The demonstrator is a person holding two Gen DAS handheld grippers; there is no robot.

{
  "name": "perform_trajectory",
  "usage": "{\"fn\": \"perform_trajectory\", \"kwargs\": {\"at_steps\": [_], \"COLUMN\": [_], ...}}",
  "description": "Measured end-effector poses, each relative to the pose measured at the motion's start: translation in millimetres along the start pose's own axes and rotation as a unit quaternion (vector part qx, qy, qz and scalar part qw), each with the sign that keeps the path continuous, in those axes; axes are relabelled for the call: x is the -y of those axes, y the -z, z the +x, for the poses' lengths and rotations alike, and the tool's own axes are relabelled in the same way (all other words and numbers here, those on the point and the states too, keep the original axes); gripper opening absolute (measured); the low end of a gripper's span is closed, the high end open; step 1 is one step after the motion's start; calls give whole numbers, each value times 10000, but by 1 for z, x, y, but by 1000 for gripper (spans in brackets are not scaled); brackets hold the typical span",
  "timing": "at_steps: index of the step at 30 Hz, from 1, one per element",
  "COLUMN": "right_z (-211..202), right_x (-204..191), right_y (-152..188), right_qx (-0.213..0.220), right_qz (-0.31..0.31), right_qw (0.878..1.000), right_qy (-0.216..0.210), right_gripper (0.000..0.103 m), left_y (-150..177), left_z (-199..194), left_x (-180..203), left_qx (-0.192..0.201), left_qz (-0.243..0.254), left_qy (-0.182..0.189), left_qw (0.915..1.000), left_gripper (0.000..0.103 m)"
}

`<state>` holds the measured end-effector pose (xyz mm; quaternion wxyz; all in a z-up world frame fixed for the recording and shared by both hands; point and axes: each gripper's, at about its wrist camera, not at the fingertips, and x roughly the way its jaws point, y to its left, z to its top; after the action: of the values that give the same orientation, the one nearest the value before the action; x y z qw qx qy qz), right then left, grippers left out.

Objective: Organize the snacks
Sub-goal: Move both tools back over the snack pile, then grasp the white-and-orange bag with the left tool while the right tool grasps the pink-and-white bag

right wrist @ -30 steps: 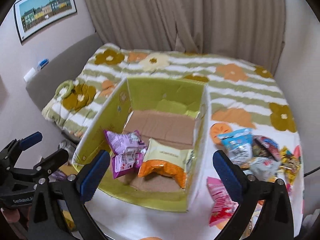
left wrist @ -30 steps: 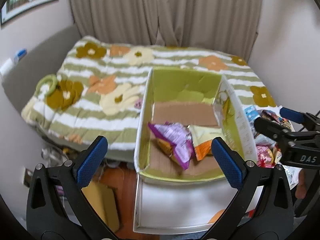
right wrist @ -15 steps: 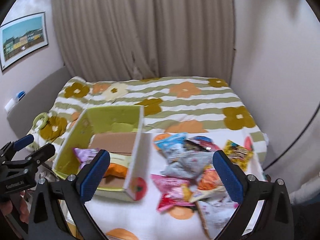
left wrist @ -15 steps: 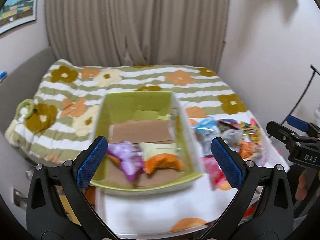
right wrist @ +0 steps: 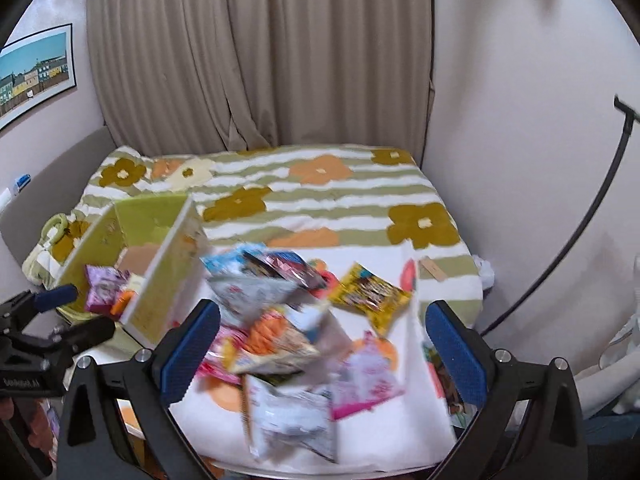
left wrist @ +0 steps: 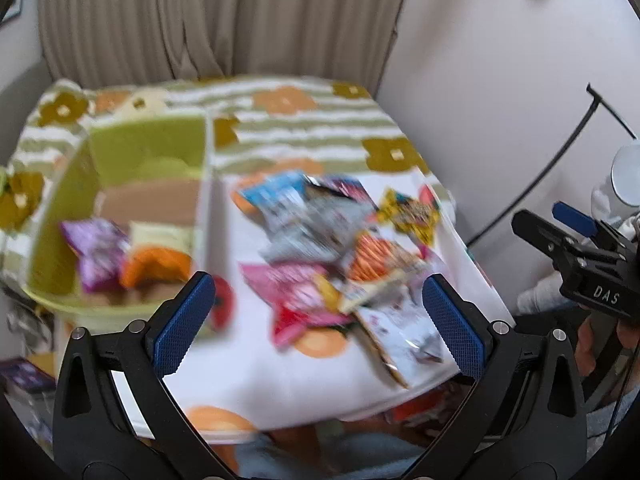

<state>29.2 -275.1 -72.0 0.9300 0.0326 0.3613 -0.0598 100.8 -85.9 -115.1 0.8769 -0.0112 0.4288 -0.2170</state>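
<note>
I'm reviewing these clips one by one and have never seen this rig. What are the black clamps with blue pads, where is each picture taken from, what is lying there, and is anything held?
There is no robot here. A person holds a hand-operated gripper in each hand, and each gripper carries a wide-angle camera looking forward along its two fingers. So one picture looks out from the left gripper and the other from the right gripper; the blue pads are their fingertips. Each camera also catches the other gripper at the edge of its picture.

In front lies a white cloth with orange spots, spread over a flowered blanket. A heap of snack packets sits on the cloth. To its left is a green box with a purple packet and an orange packet already inside.

Both grippers are open and hold nothing. The left view is blurred.
</note>
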Motion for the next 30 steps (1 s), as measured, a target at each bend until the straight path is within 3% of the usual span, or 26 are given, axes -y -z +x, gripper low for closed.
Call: {"fn": "perform_trajectory", "kwargs": {"at_steps": [7, 13, 21, 23, 30], "right_z": [38, 81, 123, 133, 156], "right_x": [47, 71, 73, 74, 69], "right_y": [33, 69, 93, 94, 98], "right_qx": [-484, -807, -974, -1003, -1175], "right_qz": [-43, 39, -351, -393, -603], "right_qw": [9986, 9959, 9933, 9924, 9874], "right_qy": [-216, -402, -504, -600, -869], "right_gripper": [102, 102, 102, 102, 101], "left_y": [43, 71, 89, 92, 100], "left_z": [64, 113, 154, 163, 166], "left_x": [36, 58, 66, 67, 71], "left_qx": [-727, -1203, -1168, -1228, -1086], "left_qz": [-498, -566, -749, -839, -857], "left_qy": [718, 794, 972, 1012, 1045], "left_qw": [9935, 9879, 9855, 9837, 9849], "left_gripper": [102, 102, 101, 96, 90]}}
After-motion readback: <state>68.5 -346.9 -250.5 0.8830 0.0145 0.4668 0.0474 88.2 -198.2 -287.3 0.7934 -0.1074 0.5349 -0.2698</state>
